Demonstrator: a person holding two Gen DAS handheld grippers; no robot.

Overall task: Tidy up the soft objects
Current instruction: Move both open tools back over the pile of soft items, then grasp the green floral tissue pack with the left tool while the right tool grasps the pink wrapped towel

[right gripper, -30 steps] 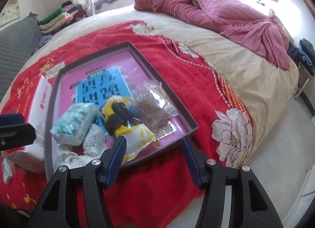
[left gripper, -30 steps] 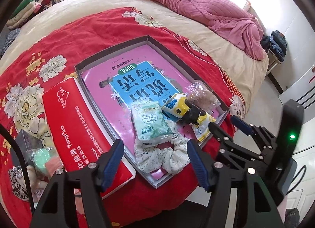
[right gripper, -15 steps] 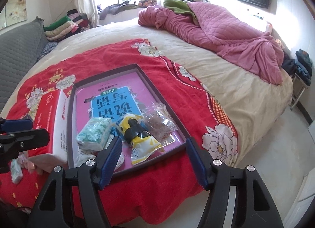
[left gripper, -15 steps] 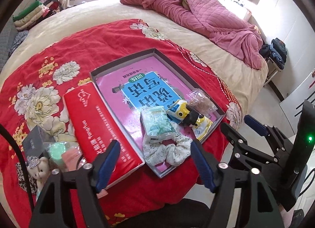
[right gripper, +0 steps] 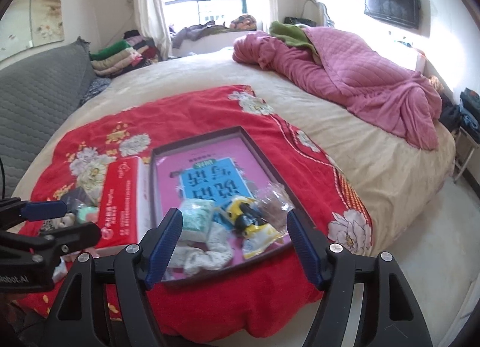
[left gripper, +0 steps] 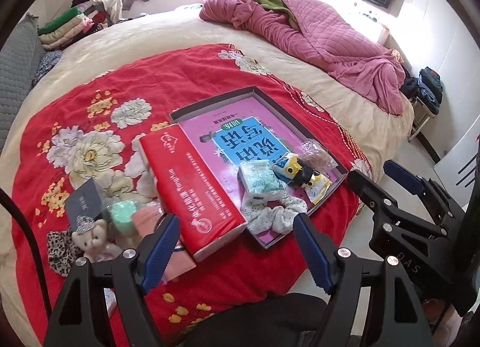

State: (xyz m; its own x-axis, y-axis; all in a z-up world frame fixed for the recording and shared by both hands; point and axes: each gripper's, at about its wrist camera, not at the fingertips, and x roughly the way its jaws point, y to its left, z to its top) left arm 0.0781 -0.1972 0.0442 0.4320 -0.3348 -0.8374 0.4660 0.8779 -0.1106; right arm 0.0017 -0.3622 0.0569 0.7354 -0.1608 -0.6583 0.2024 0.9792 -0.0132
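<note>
Left wrist view: left gripper (left gripper: 237, 252), blue-padded fingers (left gripper: 157, 249) spread wide after just opening, nothing between them, touching nothing; held above the bed's near edge, tipped steeply down at the red floral blanket (left gripper: 126, 86). Right gripper (left gripper: 381, 179) visible at right, raised clear of the bedding.

Right wrist view: right gripper (right gripper: 234, 245), fingers (right gripper: 163, 240) likewise wide after just opening, empty, angled down toward the shallow box (right gripper: 264, 152).

Box contents, near end, lying on a pink and blue printed sheet:
- green tissue pack (left gripper: 259, 179), resting on the floral scrunchie (left gripper: 270, 215)
- yellow packet (left gripper: 303, 174), a dark band around it
- clear crinkled bag (left gripper: 318, 153), brown contents

Outside the box, on the blanket:
- red tissue carton (left gripper: 192, 188), against the box's left wall
- small plush bear (left gripper: 91, 236), mint green roll (left gripper: 123, 216), pink item and leopard-print scrunchie (left gripper: 60, 249), clustered left of the carton
</note>
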